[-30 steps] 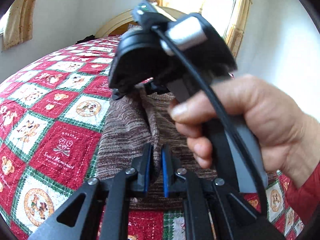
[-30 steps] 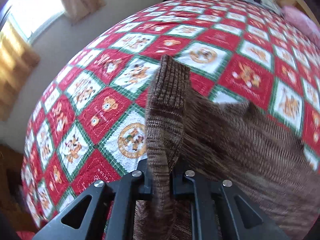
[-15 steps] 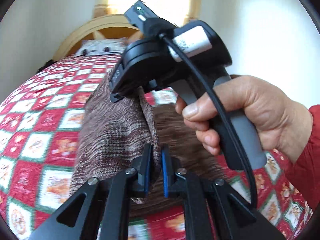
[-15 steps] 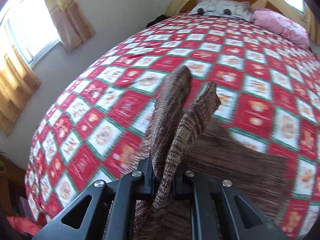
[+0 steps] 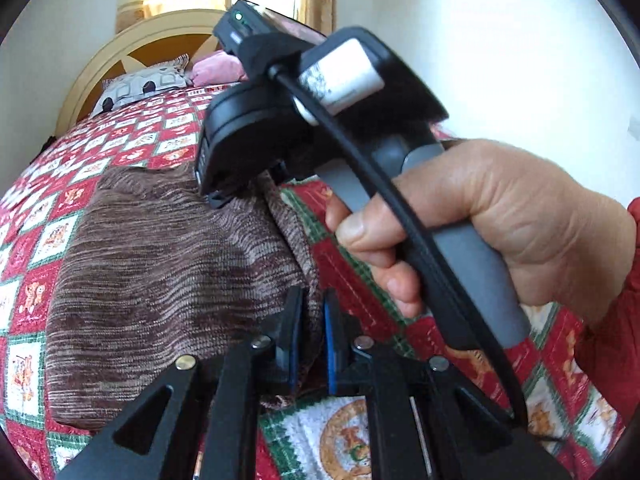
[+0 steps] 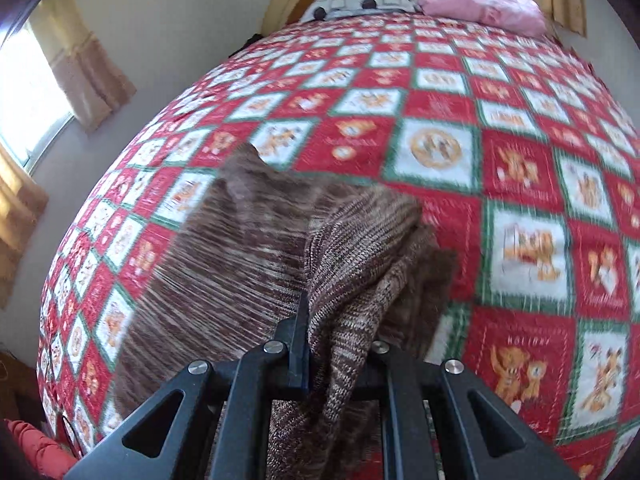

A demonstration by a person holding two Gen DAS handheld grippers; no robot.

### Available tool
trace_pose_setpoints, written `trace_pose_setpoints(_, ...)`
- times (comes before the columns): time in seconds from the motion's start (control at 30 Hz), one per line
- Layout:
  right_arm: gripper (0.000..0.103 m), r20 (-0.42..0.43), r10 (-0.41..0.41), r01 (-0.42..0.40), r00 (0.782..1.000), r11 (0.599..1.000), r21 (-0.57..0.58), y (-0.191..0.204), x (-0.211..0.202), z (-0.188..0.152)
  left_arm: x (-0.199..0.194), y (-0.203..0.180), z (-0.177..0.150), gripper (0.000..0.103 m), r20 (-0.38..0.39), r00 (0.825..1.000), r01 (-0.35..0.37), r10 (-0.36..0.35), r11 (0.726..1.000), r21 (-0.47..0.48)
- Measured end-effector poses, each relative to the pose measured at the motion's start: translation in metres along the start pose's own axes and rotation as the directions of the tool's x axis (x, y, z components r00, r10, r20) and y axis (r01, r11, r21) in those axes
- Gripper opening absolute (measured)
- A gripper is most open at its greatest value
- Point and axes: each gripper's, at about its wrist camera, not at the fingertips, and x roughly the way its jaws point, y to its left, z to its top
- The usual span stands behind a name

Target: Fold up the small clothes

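Brown knit garment (image 5: 168, 264) on quilted bed (image 6: 460, 92), mid-fold: one edge pinched in left gripper (image 5: 310, 334) at 6 o'clock, another clamped in right gripper (image 6: 340, 344), doubled-over flap not yet laid flat, further folds seemingly left.

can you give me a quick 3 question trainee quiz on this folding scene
1. True or false: the left hand-held gripper is shut on the brown knit garment.
2. What does the right hand-held gripper hold? A) pink pillow B) brown knit garment C) nothing
3. Fill in: the garment lies on a red, white and green ____.

Key: 1 true; 2 B; 3 quilt
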Motion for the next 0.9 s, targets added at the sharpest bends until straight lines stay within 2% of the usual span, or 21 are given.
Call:
trace_pose_setpoints(0.07, 0.013, 0.039, 0.024, -0.025, 0.999, 0.999, 0.03, -0.008, 0.0, -0.005, -0.008, -0.005, 0.0, 0.014, 0.003, 1.0, -0.002, 0.002, 1.0, 0.015)
trace_pose_setpoints(0.13, 0.029, 0.062, 0.033, -0.037, 0.998, 0.997, 0.066, -0.017, -0.001, -0.011, -0.02, -0.002, 0.0, 0.023, -0.006, 1.0, 0.009, -0.009, 0.999, 0.037)
trace_pose_setpoints(0.17, 0.036, 0.069, 0.011, -0.016, 0.998, 0.996, 0.082, -0.022, -0.003, -0.014, -0.023, -0.002, -0.002, 0.026, -0.011, 1.0, 0.017, -0.017, 0.999, 0.047)
trace_pose_setpoints(0.2, 0.047, 0.076, -0.024, 0.016, 0.997, 0.994, 0.104, -0.029, -0.008, -0.019, -0.028, -0.002, -0.003, 0.037, -0.011, 1.0, 0.024, -0.024, 0.998, 0.06)
trace_pose_setpoints(0.23, 0.048, 0.079, -0.029, 0.019, 0.996, 0.993, 0.12, -0.034, -0.012, -0.023, -0.039, 0.003, -0.007, 0.058, -0.004, 1.0, 0.021, -0.021, 0.998, 0.067)
trace_pose_setpoints(0.27, 0.048, 0.086, -0.038, 0.024, 0.996, 0.988, 0.15, -0.04, -0.019, -0.029, -0.045, 0.007, -0.009, 0.071, 0.001, 1.0, 0.013, -0.013, 0.998, 0.063)
trace_pose_setpoints(0.3, 0.048, 0.104, -0.065, 0.045, 0.992, 0.982, 0.183, -0.044, -0.03, -0.036, -0.053, 0.014, -0.012, 0.091, 0.009, 1.0, 0.006, -0.006, 0.999, 0.05)
trace_pose_setpoints(0.33, 0.048, 0.13, -0.092, 0.066, 0.987, 0.979, 0.192, -0.043, -0.041, -0.043, -0.061, 0.025, -0.017, 0.099, 0.018, 1.0, -0.002, 0.002, 1.0, 0.026)
trace_pose_setpoints(0.43, 0.048, 0.201, -0.221, 0.195, 0.954, 0.971, 0.14, -0.019, -0.074, -0.064, -0.077, 0.043, -0.021, 0.099, 0.019, 0.998, -0.062, 0.063, 0.997, -0.038)
trace_pose_setpoints(0.57, 0.048, 0.281, -0.226, 0.221, 0.933, 0.974, 0.052, 0.029, -0.099, -0.089, -0.086, 0.069, -0.021, 0.099, -0.006, 0.989, -0.148, 0.148, 0.98, -0.131)
trace_pose_setpoints(0.6, 0.042, 0.294, -0.219, 0.218, 0.93, 0.975, 0.036, 0.042, -0.101, -0.094, -0.087, 0.075, -0.021, 0.099, -0.011, 0.986, -0.167, 0.167, 0.975, -0.15)
trace_pose_setpoints(0.63, 0.03, 0.292, -0.203, 0.206, 0.935, 0.978, 0.019, 0.053, -0.099, -0.098, -0.087, 0.08, -0.021, 0.099, -0.018, 0.981, -0.192, 0.192, 0.967, -0.169)
trace_pose_setpoints(0.73, 0.019, 0.242, -0.184, 0.191, 0.953, 0.981, -0.009, 0.069, -0.083, -0.108, -0.086, 0.092, -0.022, 0.099, -0.026, 0.971, -0.236, 0.236, 0.954, -0.187)
trace_pose_setpoints(0.9, 0.018, 0.169, -0.213, 0.217, 0.962, 0.976, -0.003, 0.067, -0.059, -0.13, -0.085, 0.1, -0.024, 0.099, -0.032, 0.952, -0.305, 0.304, 0.939, -0.158)
